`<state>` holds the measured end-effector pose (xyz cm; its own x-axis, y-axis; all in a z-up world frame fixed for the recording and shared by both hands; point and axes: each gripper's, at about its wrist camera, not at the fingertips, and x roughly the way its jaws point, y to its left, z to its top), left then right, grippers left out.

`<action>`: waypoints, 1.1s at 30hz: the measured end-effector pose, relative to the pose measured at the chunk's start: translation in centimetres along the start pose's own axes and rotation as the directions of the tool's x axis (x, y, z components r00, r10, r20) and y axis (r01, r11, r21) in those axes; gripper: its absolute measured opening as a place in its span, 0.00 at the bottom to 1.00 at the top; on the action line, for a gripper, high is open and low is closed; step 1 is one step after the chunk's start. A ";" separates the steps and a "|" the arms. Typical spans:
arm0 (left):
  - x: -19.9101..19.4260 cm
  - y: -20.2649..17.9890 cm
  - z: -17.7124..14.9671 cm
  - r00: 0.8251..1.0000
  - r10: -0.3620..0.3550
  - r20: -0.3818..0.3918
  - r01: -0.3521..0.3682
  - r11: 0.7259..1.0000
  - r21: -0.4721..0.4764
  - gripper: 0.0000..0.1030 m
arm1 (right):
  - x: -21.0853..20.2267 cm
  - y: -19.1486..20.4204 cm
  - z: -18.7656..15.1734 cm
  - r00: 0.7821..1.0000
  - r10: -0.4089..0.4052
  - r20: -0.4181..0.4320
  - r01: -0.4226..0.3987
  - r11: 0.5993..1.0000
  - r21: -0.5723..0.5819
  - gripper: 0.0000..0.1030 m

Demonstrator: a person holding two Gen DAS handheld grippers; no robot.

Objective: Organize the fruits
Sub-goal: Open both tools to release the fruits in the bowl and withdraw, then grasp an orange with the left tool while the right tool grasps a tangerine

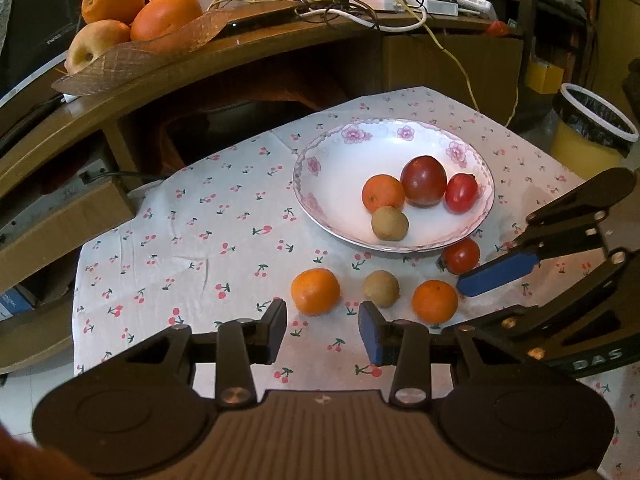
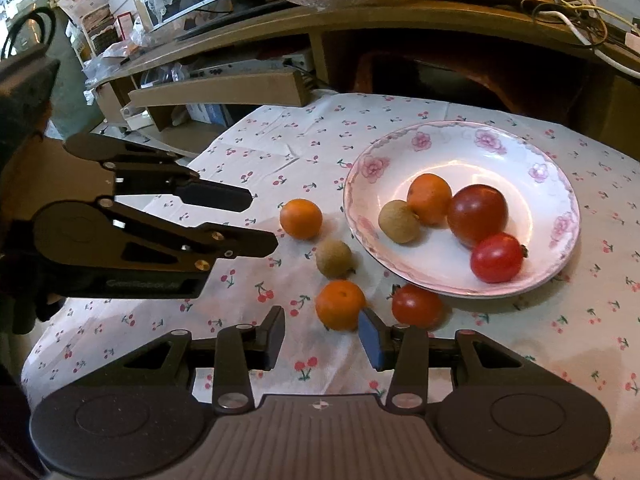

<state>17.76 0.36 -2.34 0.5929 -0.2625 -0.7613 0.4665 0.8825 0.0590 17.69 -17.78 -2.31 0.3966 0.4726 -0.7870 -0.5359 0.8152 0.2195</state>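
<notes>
A white flowered plate (image 1: pixel 320 152) (image 2: pixel 404 148) holds an orange, a brown kiwi-like fruit, a large dark red fruit and a red tomato. Below it, on the cherry-print cloth, lie an orange (image 1: pixel 315 291) (image 2: pixel 301 218), a brown fruit (image 1: pixel 381 288) (image 2: pixel 334 257), a second orange (image 1: pixel 435 301) (image 2: pixel 340 305) and a tomato (image 1: pixel 460 256) (image 2: pixel 416 306). My left gripper (image 1: pixel 324 333) (image 2: pixel 261 222) is open and empty, just short of the first orange. My right gripper (image 2: pixel 322 334) (image 1: pixel 472 304) is open too, its tips right at the second orange.
A wooden desk rises behind the table, with a basket of oranges and an apple (image 1: pixel 132 20) and tangled cables (image 1: pixel 360 12) on top. A yellow bin with a black liner (image 1: pixel 592 132) stands at the far right. The cloth drops off at the table's left edge (image 1: pixel 80 280).
</notes>
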 end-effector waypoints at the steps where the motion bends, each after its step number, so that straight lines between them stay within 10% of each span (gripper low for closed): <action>1: 0.0 0.1 0.0 1.000 -0.001 0.000 0.001 1.000 -0.002 0.45 | 0.3 0.1 0.1 1.000 -0.010 0.001 0.010 1.000 0.001 0.41; 33: 3.1 0.2 -0.6 0.999 0.017 -0.046 -0.020 0.999 -0.049 0.38 | 1.1 0.2 0.0 0.998 -0.056 -0.023 0.056 0.998 -0.009 0.28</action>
<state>19.33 -0.02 -5.07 0.5703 -0.2290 -0.7889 0.4218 0.9057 0.0420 18.03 -17.09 -3.13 0.4090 0.4184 -0.8110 -0.5200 0.8372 0.1697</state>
